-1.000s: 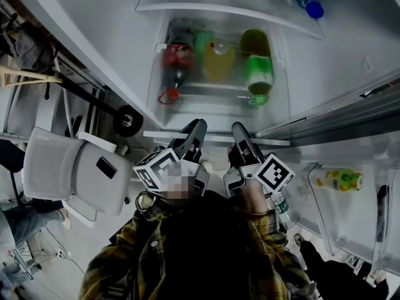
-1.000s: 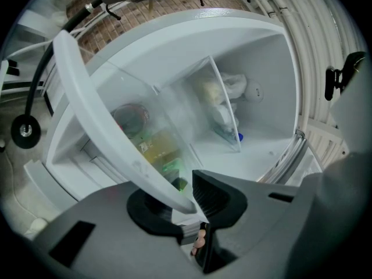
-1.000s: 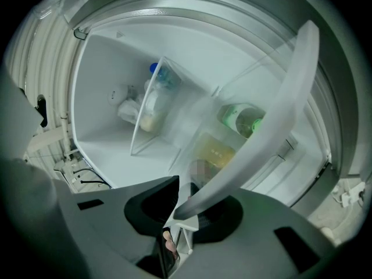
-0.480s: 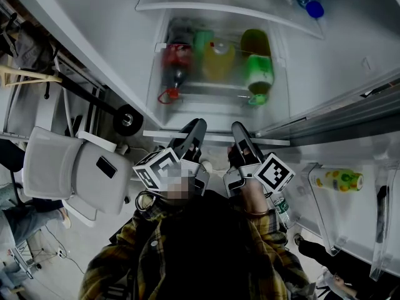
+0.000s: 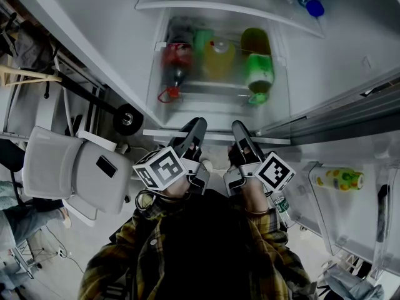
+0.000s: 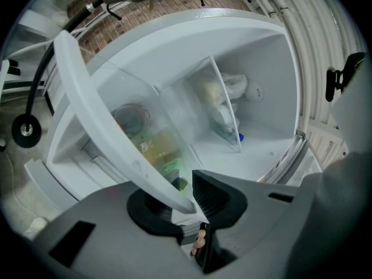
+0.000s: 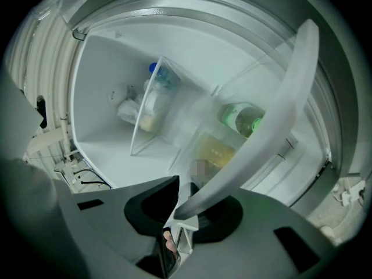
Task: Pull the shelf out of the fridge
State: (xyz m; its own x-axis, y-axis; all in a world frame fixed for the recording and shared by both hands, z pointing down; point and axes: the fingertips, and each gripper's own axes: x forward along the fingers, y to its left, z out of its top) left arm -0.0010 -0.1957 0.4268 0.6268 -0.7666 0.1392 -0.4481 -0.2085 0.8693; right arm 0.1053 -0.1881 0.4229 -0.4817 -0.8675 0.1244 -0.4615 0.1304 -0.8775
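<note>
Side by side, left tongs and right tongs, each pinching the white front rim of the glass shelf near its middle. Shelf seated in the fridge, rim at the open front, with red, yellow and green bottles under its glass.

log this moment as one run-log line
phase: grip set, pull not begun | left gripper: shut on clear fridge shelf with white front rim | right gripper: shut on same rim | shelf: in fridge

A white plastic chair blocks the left of the white-rimmed clear glass fridge shelf; the open white fridge door bounds its right.
</note>
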